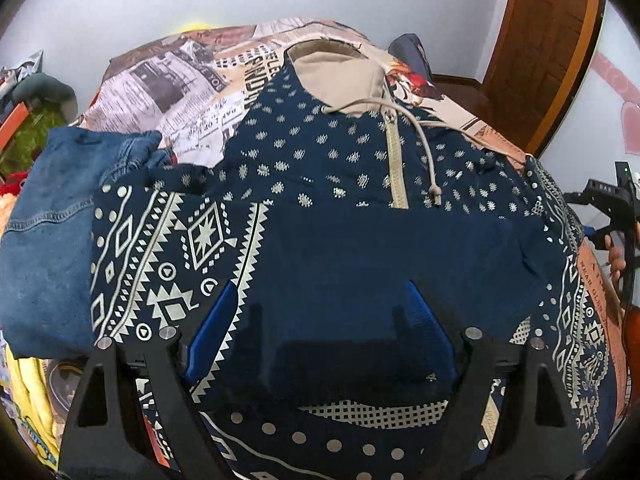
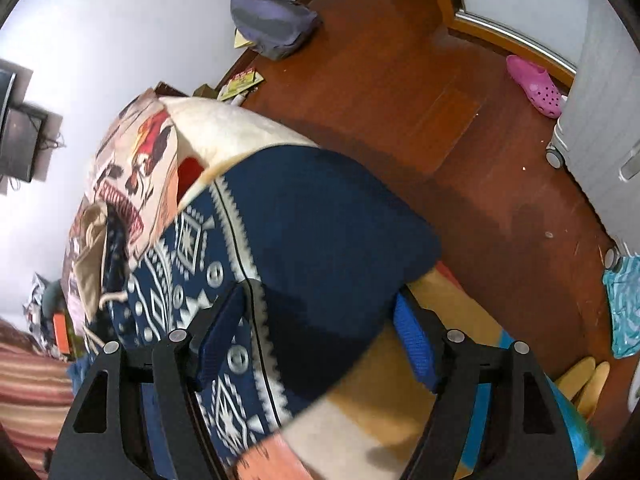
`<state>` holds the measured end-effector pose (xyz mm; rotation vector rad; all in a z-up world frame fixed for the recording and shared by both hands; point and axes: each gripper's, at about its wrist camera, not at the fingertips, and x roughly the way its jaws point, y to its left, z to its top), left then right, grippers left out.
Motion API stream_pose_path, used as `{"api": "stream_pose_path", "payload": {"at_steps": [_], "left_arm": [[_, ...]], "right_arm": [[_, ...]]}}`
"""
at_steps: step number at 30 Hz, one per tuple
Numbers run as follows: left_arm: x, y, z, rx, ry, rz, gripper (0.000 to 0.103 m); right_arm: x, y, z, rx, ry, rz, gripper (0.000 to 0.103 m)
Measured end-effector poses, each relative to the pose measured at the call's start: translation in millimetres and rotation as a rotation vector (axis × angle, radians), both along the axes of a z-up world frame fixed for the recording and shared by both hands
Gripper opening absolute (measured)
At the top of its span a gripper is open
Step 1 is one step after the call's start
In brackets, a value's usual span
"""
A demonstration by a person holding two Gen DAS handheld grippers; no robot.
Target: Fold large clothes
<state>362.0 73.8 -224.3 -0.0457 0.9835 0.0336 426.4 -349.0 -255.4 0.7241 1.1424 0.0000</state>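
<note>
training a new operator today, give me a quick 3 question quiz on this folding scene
1. True or false: the hoodie lies with its beige hood at the far end from the left gripper.
2. Multiple choice: what lies beside the hoodie's sleeve in the left wrist view? A) denim garment B) towel C) pillow
3. Fill in: on the floor by the door sits a pink ____.

Key: 1 true; 2 A; 3 clog. Both the left gripper and the right gripper are open over the fabric.

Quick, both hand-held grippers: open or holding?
Left hand-held gripper: open above the navy hoodie.
Right hand-held gripper: open around the hoodie's sleeve.
</note>
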Motion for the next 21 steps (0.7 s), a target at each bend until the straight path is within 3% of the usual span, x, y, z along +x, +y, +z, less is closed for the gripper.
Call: {"api": "stream_pose_path", "payload": {"at_steps": [2, 4, 5, 7, 12, 21], "left_arm": [[-0.3, 0.9, -1.9, -0.008, 0.004, 0.004, 0.085], [-1.2, 1.9, -1.7, -0.011, 0.004, 0.005, 0.085], [-2.0, 2.3, -1.0, -0.009, 0.002, 0.005, 0.085], [-6.3, 2.8, 2.4, 0.004, -0.008, 0.005, 0.085], [-19.3, 5.7, 14.7, 0.026, -0.032, 0.003, 0.085], [-44.3, 17.7, 36.3, 0.016, -0.078, 0.032, 0.085]], "right_arm": [[3.2, 2.1, 1.8, -0.017, -0.006, -0.013, 0.063], [5.9, 5.3, 5.6, -0.028, -0.024, -0.019, 0.041], [8.1, 7.3, 7.8, -0.036, -0.032, -0.026, 0.035], [7.8, 13.3, 17.3, -0.064, -0.059, -0.021, 0.009], [-6.0, 35.0, 60.1, -0.144, -0.18, 0.059, 0.008], [-50.9, 90.9, 147.6, -0.126, -0.413, 0.24, 0.007]]}}
